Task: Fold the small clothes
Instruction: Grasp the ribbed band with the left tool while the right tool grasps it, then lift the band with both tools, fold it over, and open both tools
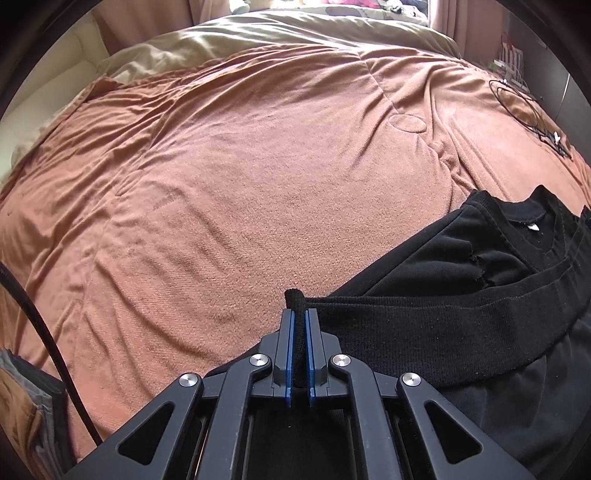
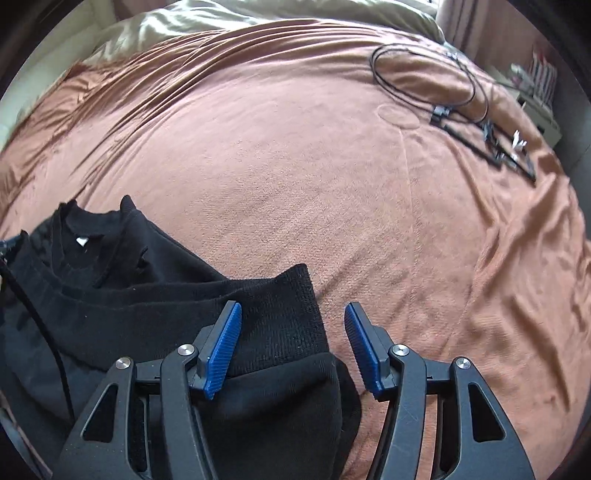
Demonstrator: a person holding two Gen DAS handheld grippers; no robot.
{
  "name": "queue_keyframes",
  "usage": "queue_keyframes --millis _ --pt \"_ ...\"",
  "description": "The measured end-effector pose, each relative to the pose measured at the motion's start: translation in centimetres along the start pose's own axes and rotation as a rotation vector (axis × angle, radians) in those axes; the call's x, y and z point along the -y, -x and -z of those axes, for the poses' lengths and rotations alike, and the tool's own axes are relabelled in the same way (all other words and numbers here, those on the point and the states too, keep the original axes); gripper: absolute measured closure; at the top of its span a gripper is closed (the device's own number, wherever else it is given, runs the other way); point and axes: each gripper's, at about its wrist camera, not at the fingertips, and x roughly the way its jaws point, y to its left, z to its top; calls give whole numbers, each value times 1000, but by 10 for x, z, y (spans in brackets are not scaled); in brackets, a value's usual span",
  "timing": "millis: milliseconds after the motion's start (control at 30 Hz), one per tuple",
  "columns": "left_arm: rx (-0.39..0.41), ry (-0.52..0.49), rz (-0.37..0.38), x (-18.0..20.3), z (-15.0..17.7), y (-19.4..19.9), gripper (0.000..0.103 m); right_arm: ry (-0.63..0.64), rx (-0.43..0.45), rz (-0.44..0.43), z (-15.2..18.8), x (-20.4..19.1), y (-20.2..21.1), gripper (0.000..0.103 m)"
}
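A black garment (image 1: 461, 295) is lying on a bed under a rust-orange bedspread (image 1: 240, 184), toward the near edge, its neckline with a small white label (image 1: 533, 227) facing up and a wide ribbed hem band (image 1: 424, 332) stretching across the front. The left hand-held gripper (image 1: 299, 317) is pinching the left end of that ribbed band, its 2 blue pads pressed close together with a narrow fold of black knit sticking up between them. The right hand-held gripper (image 2: 293, 314) is hanging over the other end of the band (image 2: 280, 317), its 2 blue ribbed pads spread apart; the left pad is sitting against the knit while the right pad is standing clear over the bedspread (image 2: 332, 184), so the cloth is lying between the jaws without being squeezed. A black cable (image 2: 424, 70) is lying coiled on the far right of the bed, well apart from the garment (image 2: 147, 295), beside a few small dark pieces of hardware. A beige cover (image 1: 295, 33) is lying bunched at the far end of the bed. Another black cable (image 1: 48, 332) is hanging at the left in the left wrist view.
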Motion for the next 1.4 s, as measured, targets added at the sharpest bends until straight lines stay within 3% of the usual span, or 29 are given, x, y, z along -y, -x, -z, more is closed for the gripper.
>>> queue_keyframes --millis 133,267,567,733,1033,1300,1333,1400 --pt "15 7 -1 -1 -1 7 99 20 50 39 -2 3 10 93" --pt "53 46 0 -8 -5 25 99 42 115 56 2 -5 36 98" --pt "172 65 -69 -15 -18 76 99 32 252 121 13 -19 98 99" --pt "178 76 -100 -21 -25 76 99 -11 289 151 19 -22 105 100" --pt "133 75 -130 -24 -27 34 99 -33 237 157 3 -24 56 100" --pt "31 103 -89 -26 -27 -13 97 -93 127 142 -11 -6 16 98" --pt "29 106 -81 -26 -26 -12 96 -99 124 124 -11 -4 17 94" --pt "27 106 -71 -26 -25 -9 89 -95 132 104 -8 -2 24 74"
